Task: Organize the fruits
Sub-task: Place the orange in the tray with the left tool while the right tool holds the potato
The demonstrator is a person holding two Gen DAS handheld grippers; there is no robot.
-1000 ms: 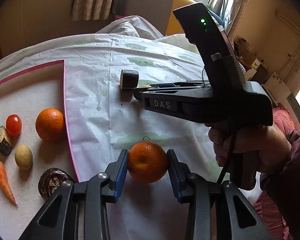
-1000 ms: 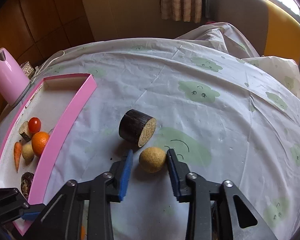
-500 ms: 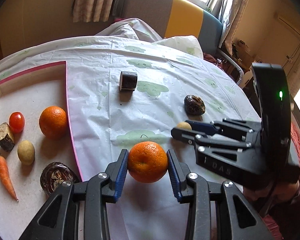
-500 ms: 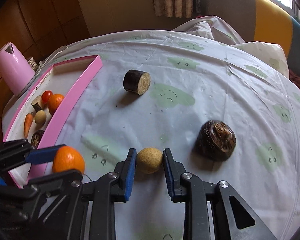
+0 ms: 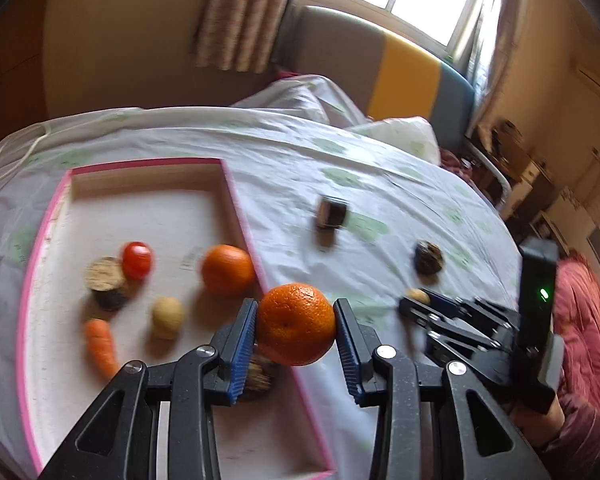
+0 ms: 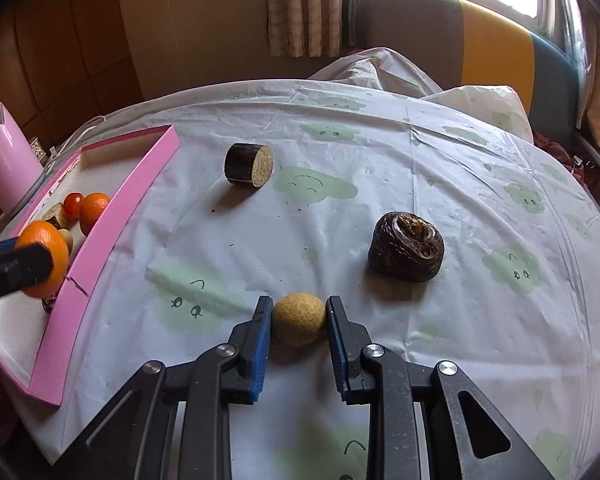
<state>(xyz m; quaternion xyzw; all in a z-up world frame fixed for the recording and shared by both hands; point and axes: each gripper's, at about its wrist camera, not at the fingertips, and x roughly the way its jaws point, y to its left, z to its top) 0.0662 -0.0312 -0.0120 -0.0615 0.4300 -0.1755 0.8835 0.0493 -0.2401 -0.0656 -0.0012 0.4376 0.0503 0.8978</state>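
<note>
My left gripper (image 5: 296,326) is shut on an orange (image 5: 296,324) and holds it in the air over the right rim of the pink tray (image 5: 236,196). The tray holds a second orange (image 5: 227,270), a cherry tomato (image 5: 137,260), a carrot (image 5: 100,346), a small tan fruit (image 5: 167,317) and a dark stub (image 5: 107,284). My right gripper (image 6: 298,322) is shut on a small tan round fruit (image 6: 299,319), low over the tablecloth. The right gripper also shows in the left wrist view (image 5: 420,302).
A dark cut cylinder (image 6: 249,164) and a dark brown wrinkled fruit (image 6: 407,246) lie on the white tablecloth (image 6: 380,160). A pink kettle (image 6: 4,156) stands beyond the tray's far left. A sofa (image 6: 460,40) is behind the table.
My left gripper has lifted the orange and swung it left, from above the cloth to over the tray's rim. My right gripper has pulled back toward me with the tan fruit.
</note>
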